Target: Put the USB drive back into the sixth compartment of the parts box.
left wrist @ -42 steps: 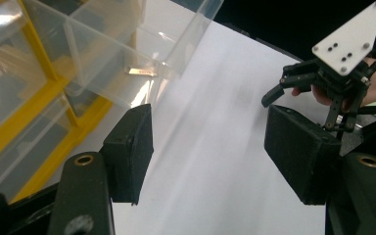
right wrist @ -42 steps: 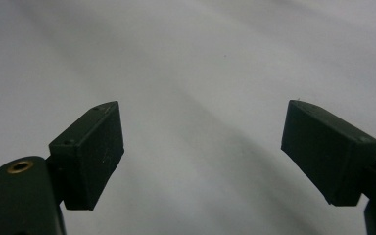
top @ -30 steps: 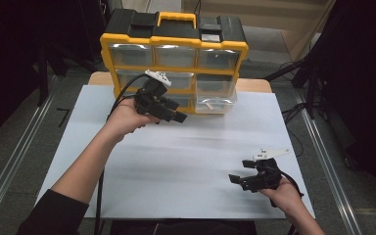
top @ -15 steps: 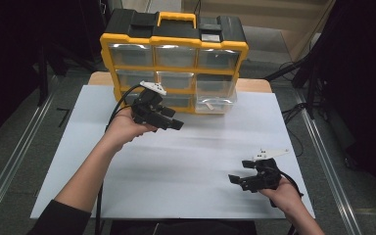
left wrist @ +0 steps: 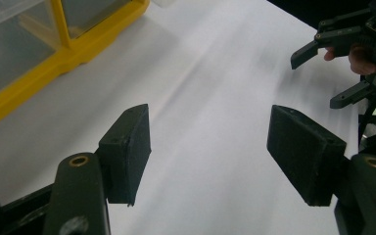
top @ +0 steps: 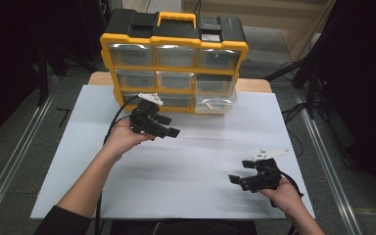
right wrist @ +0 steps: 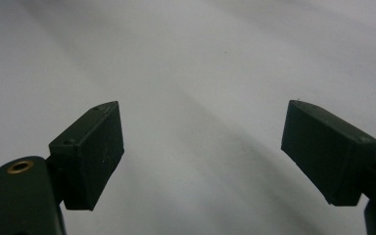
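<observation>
Claws: 2; organizer: 1

Each hand has a black gripper: the left gripper and the right gripper. Both have two flat black blocks for jaws, small gold screw rings, a pale three-cornered plate on top and a black cable. One dark sleeve shows

Honestly, there's nothing readable for you here. The yellow and black plastic drawer organizer has no label, brand or number you can make out on its frame or its clear drawer fronts, and the plain white desk top carries no print or marks either.
</observation>
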The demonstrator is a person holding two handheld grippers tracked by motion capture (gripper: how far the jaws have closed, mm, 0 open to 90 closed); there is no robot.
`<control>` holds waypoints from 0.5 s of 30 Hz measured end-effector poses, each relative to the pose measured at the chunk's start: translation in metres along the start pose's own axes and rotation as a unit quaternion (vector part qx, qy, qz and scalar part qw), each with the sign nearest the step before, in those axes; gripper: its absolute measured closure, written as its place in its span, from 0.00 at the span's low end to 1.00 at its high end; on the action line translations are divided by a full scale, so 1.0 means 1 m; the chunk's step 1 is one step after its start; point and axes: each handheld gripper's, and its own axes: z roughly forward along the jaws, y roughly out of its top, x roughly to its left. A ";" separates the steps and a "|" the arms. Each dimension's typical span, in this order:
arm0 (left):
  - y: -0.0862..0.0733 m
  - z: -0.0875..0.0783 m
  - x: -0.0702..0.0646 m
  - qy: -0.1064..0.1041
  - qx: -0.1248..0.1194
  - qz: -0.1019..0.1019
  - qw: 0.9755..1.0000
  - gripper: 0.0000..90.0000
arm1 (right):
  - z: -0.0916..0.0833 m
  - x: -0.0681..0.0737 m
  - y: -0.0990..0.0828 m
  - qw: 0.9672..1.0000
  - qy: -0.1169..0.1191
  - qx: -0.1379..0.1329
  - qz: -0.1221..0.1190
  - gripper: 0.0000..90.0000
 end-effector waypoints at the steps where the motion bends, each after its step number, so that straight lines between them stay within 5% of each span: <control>1: 0.000 0.000 0.000 0.000 0.000 0.000 1.000 0.38 | 0.000 0.000 0.000 1.000 0.000 0.000 0.000 0.16; 15: -0.039 -0.012 -0.006 0.004 0.003 -0.022 1.000 0.36 | -0.001 0.000 0.000 1.000 0.000 -0.001 -0.001 0.16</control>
